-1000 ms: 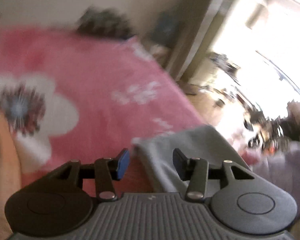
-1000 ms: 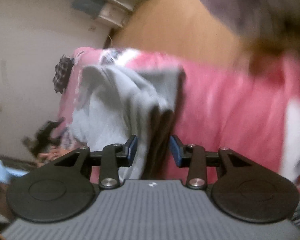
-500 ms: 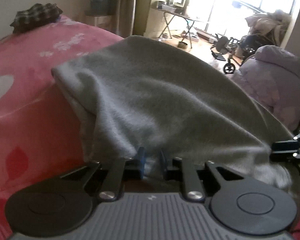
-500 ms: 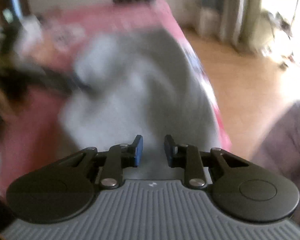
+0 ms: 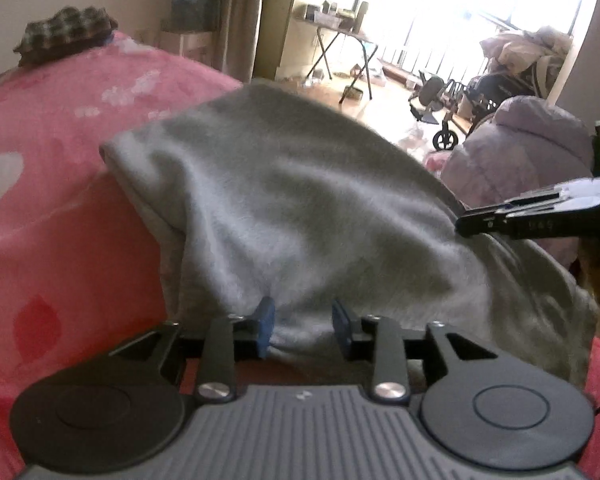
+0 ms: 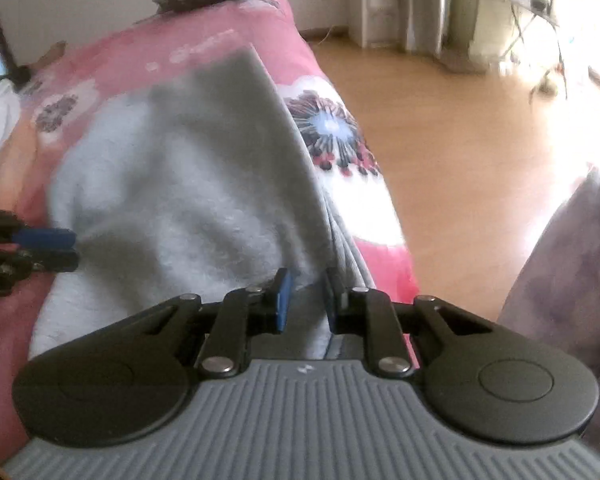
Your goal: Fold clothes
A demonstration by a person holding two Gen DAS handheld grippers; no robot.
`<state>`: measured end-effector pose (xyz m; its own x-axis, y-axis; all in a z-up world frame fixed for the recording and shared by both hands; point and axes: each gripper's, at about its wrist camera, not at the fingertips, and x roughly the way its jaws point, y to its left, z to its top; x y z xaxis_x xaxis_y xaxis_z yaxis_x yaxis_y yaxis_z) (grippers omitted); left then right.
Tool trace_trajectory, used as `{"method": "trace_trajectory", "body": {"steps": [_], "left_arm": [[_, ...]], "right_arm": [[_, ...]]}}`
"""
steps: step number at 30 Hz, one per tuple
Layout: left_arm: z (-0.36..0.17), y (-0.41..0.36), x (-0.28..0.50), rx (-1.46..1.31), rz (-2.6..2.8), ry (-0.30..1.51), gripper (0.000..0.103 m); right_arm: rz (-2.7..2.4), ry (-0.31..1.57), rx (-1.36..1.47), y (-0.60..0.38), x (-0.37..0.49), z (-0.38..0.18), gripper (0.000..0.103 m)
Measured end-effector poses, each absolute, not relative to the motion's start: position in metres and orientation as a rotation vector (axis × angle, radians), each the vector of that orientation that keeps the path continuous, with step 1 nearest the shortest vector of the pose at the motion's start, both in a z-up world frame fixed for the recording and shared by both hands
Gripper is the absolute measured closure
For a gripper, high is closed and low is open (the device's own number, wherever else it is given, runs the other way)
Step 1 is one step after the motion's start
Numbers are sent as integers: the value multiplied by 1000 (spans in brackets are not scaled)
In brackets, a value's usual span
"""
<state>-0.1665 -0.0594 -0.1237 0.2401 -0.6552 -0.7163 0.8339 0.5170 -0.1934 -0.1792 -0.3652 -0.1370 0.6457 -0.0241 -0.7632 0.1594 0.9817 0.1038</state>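
Grey garment (image 5: 300, 208) (unlabelled) in right claw (image 6: 305, 302).

Under me is a bed (image 5: 60, 184) covered with a pink blanket (image 6: 260, 28) printed with white flowers that have dark, spiky centres. A grey garment (image 5: 300, 208) lies spread across the blanket, rumpled, with one side running along the bed's edge by the wooden floor (image 6: 440, 128). At the far end of the bed, by the wall, sits a dark checked bundle of cloth (image 5: 66, 34).
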Motion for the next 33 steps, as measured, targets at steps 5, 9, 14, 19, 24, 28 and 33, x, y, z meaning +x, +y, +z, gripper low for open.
{"method": "trace_trajectory", "body": {"steps": [5,9,14,19,24,28,33], "left_arm": [[-112,-73,-161,259,-1060,771,59],[-135,-92,-146,267,-946,819,65],[-135,-88,-139,235,-947,845,65],[-121,-77,-125,236,-978,830,60],[-131,-70,-118,197,-942,899,61],[-130,-62,-117,153,-922,914,61],[-116,-42,-112,74,-896,900,61]], "right_arm": [[-49,740,144,-360,-151,-89,91],[20,672,223,-367,-105,-87,91],[-5,800,261,-382,-60,-155,101],[59,739,353,-392,-33,-127,98],[88,661,398,-387,44,-125,98],[-21,749,493,-395,82,-171,98],[-13,682,508,-398,20,-117,96]]}}
